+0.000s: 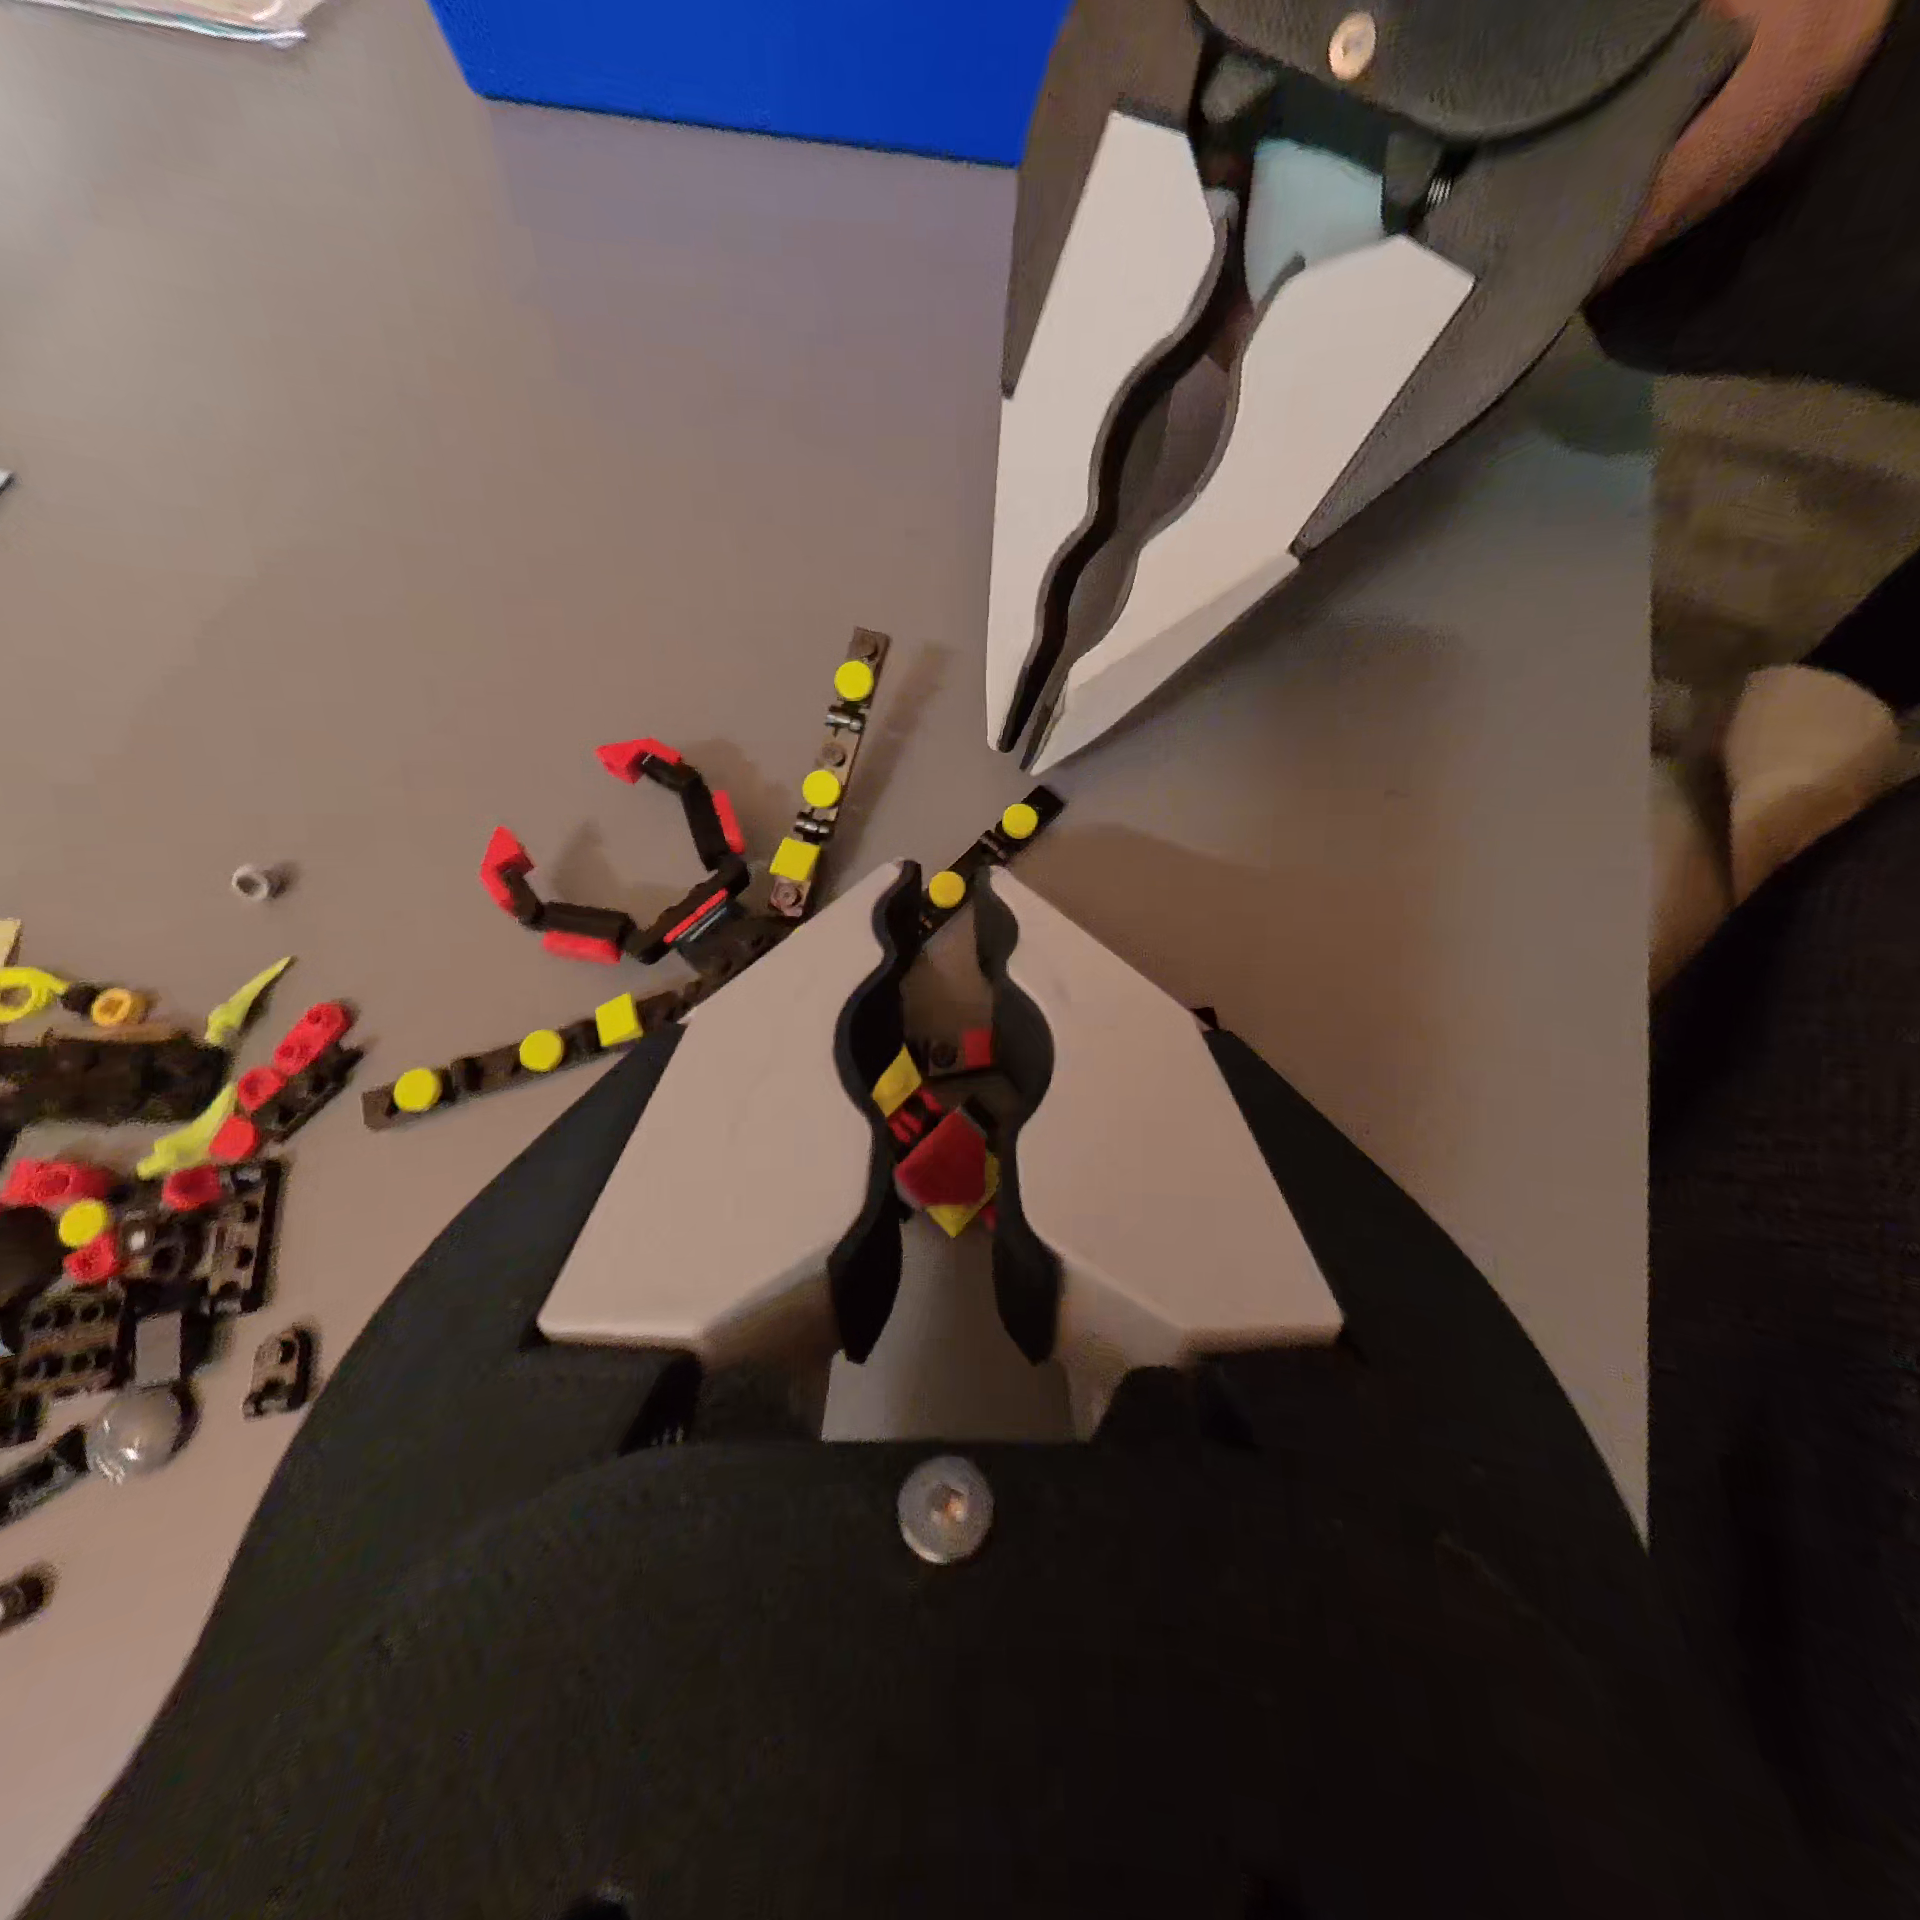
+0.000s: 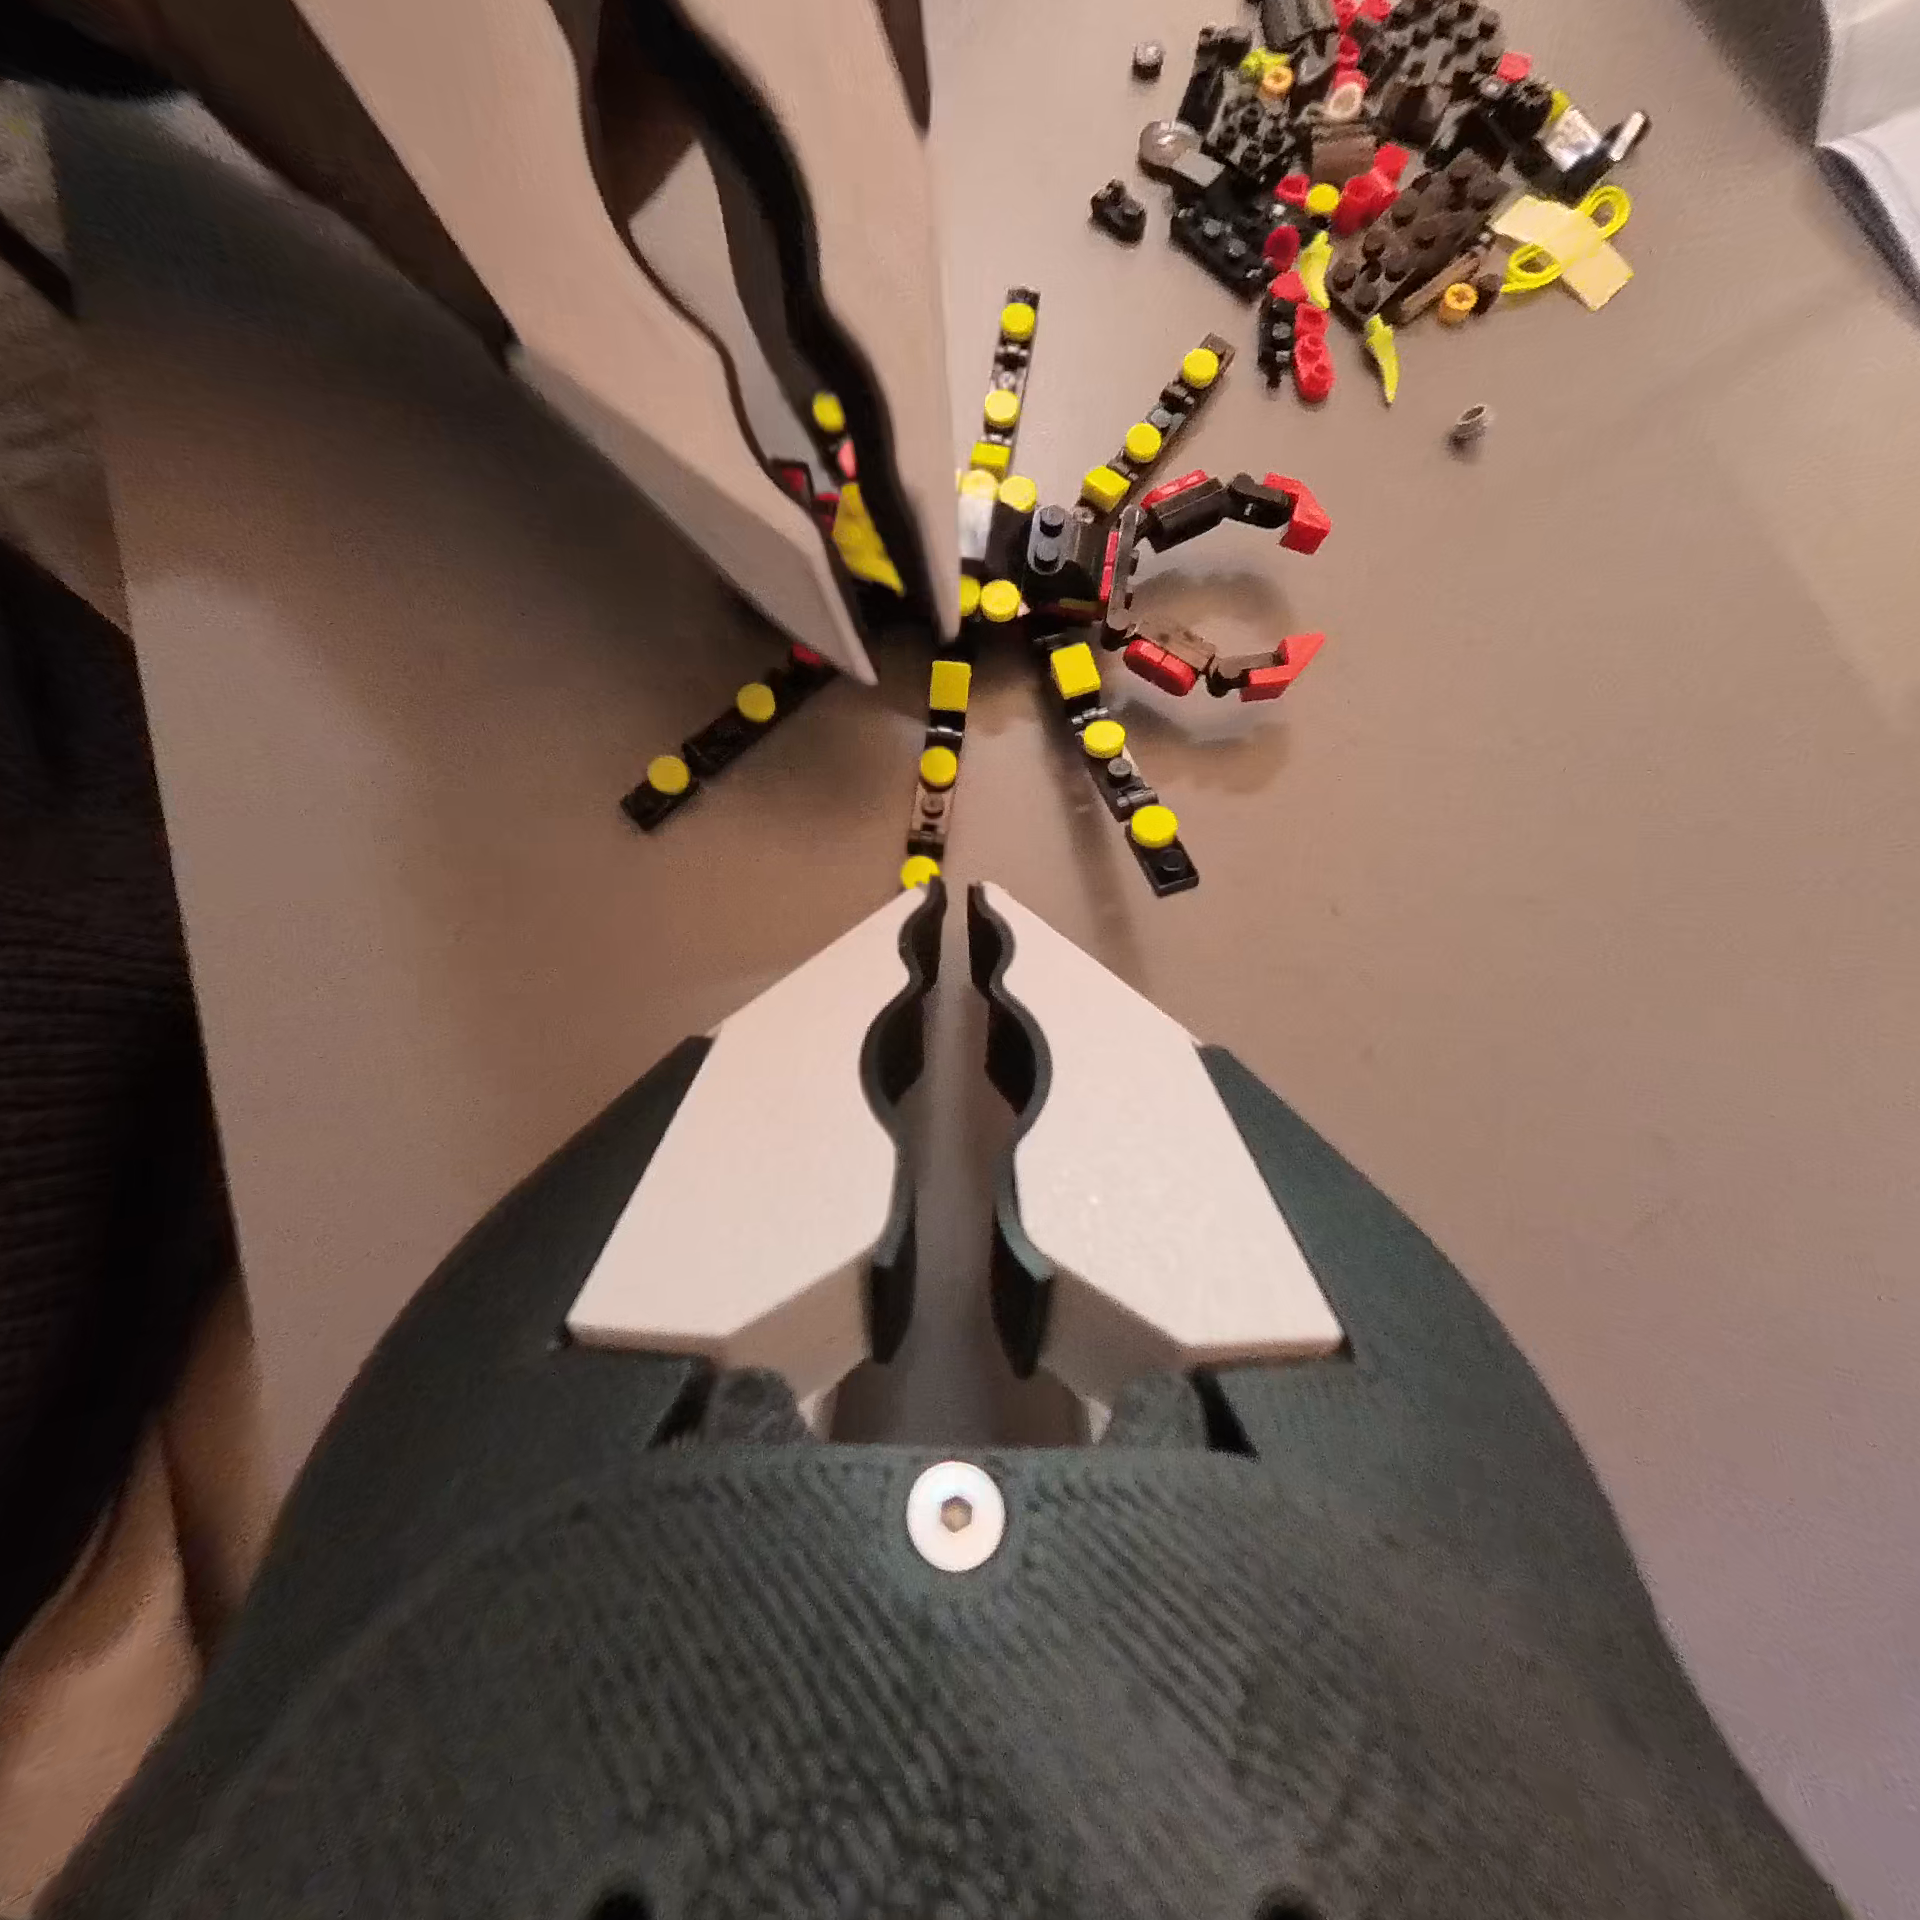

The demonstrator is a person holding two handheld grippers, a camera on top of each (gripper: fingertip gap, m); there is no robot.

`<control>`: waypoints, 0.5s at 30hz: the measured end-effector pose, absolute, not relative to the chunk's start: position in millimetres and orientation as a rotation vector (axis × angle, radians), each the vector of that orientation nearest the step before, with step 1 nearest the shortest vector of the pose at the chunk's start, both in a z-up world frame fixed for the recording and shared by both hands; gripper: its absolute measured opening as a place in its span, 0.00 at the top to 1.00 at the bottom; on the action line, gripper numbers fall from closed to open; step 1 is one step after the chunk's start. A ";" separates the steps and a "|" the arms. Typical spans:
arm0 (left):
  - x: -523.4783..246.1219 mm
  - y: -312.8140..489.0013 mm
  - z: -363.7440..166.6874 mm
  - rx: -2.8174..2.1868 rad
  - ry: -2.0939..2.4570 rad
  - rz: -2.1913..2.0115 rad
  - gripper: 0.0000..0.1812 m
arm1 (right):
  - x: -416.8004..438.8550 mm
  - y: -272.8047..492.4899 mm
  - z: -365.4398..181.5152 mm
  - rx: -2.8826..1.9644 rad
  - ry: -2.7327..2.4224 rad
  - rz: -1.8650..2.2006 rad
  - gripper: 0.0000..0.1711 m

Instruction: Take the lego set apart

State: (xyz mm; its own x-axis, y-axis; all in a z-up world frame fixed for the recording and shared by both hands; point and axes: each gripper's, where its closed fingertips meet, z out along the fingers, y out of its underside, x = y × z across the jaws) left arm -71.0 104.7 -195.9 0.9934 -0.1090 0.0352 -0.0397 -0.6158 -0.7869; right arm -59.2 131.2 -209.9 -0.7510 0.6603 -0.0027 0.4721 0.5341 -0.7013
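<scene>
I've got the spider (image 2: 1049, 561) pinned on the grey table (image 2: 1558, 935) with my left gripper (image 1: 940, 904), which is closed down on its rear body. In the left view the red-and-yellow abdomen sits wedged between the pads, and one leg pokes out past the tips.

My right gripper (image 2: 956, 899) is empty, jaws nearly together with just a slit between them. Its tips are right at the yellow-capped end of the nearest leg (image 2: 935, 769), touching or just short; I can't tell which.

The model is light, hard plastic, held only by stud friction and small clips, so I judge it'll pop apart rather than bend. The legs are thin jointed strips and look like the weak points; squeeze too far out and one may fold at a hinge. Better to grip a leg close to the body, across its narrow width, and peel it off while the left gripper braces the body.

Orientation: in the right view the body's long axis runs left to right, abdomen at the left under my left gripper, red pincers (image 2: 1226, 582) curling open to the right. Legs fan out either side.

The heap of loose pieces (image 2: 1382, 177) lies well apart, beyond the spider.
</scene>
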 end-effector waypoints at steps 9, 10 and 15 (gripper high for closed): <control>-59.0 125.5 -214.1 -2.348 0.319 -0.085 0.98 | -57.6 127.0 -207.1 -1.049 -2.388 1.033 0.96; -59.1 126.0 -214.8 -2.359 0.327 -0.091 0.97 | -57.5 128.1 -208.5 -1.065 -2.384 1.038 0.96; -56.4 121.9 -218.4 -2.417 0.366 -0.130 0.96 | -56.4 131.3 -213.8 -1.146 -2.388 1.096 0.95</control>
State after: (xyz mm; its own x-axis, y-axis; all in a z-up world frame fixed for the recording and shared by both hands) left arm -56.4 121.9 -218.4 0.9555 -0.2950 -0.0032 -0.2273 -0.7292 -0.6454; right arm -56.4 131.3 -213.8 -0.6485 0.7577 -0.0732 0.5496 0.3996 -0.7337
